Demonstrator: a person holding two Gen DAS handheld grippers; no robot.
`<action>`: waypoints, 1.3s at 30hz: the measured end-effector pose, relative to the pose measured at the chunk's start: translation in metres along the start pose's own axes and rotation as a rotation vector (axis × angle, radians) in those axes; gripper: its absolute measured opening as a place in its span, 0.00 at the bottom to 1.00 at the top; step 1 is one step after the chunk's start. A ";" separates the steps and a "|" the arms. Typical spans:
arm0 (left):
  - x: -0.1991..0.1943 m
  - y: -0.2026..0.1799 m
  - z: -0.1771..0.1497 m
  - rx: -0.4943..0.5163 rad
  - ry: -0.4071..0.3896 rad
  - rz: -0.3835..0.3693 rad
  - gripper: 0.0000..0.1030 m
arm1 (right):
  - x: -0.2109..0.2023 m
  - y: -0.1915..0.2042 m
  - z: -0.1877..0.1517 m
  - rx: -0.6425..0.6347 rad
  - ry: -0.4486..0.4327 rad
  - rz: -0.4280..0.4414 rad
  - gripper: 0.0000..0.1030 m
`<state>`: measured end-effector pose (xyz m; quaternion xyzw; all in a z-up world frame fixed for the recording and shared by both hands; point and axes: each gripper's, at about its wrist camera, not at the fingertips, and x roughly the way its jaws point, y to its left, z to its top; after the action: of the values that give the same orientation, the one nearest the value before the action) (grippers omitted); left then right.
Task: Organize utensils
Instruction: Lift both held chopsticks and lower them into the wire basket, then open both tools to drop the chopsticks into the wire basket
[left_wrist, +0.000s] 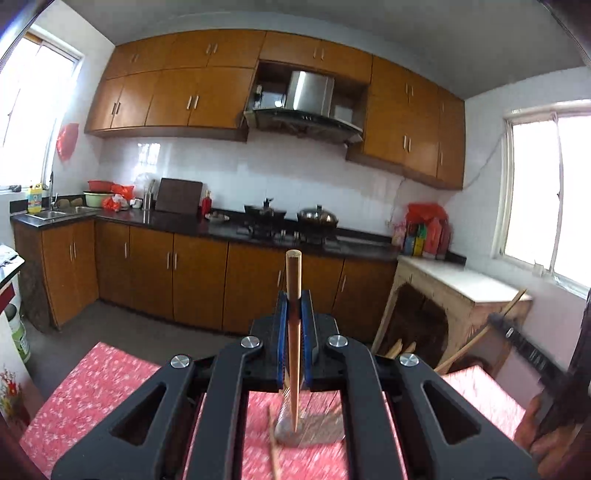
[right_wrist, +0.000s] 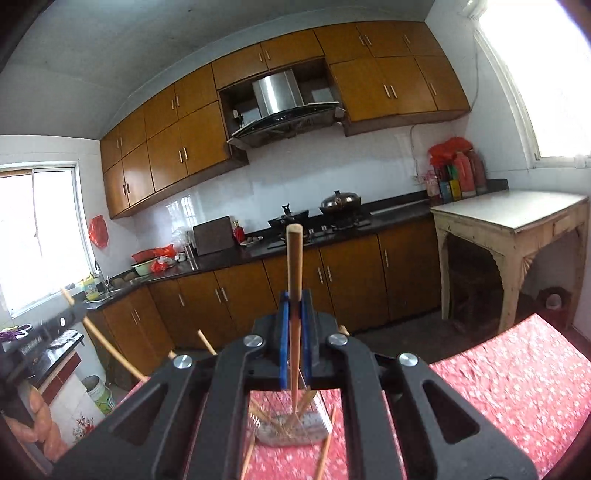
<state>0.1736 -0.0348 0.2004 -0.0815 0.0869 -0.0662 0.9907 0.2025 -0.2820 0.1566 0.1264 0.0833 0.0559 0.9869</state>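
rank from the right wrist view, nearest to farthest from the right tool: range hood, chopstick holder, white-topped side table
1. chopstick holder, on the red cloth just below the tool
2. white-topped side table, right
3. range hood, on the far wall

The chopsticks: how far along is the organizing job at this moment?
Nothing looks finished. In hand: the left gripper is shut on one chopstick, and the right gripper is shut on another chopstick, both held upright above the red tablecloth. Left to do: loose chopsticks lie beside a blurred holder on the cloth.
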 end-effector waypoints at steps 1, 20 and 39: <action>0.007 -0.004 0.003 -0.004 -0.010 0.007 0.07 | 0.009 0.003 0.001 -0.009 -0.004 -0.001 0.07; 0.107 -0.008 -0.041 -0.013 0.152 0.029 0.07 | 0.117 -0.004 -0.044 0.028 0.210 0.046 0.07; 0.133 0.001 -0.066 0.015 0.272 0.070 0.07 | 0.148 -0.025 -0.079 0.107 0.315 0.007 0.12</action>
<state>0.2911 -0.0628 0.1147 -0.0612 0.2228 -0.0425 0.9720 0.3360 -0.2677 0.0520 0.1687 0.2392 0.0738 0.9534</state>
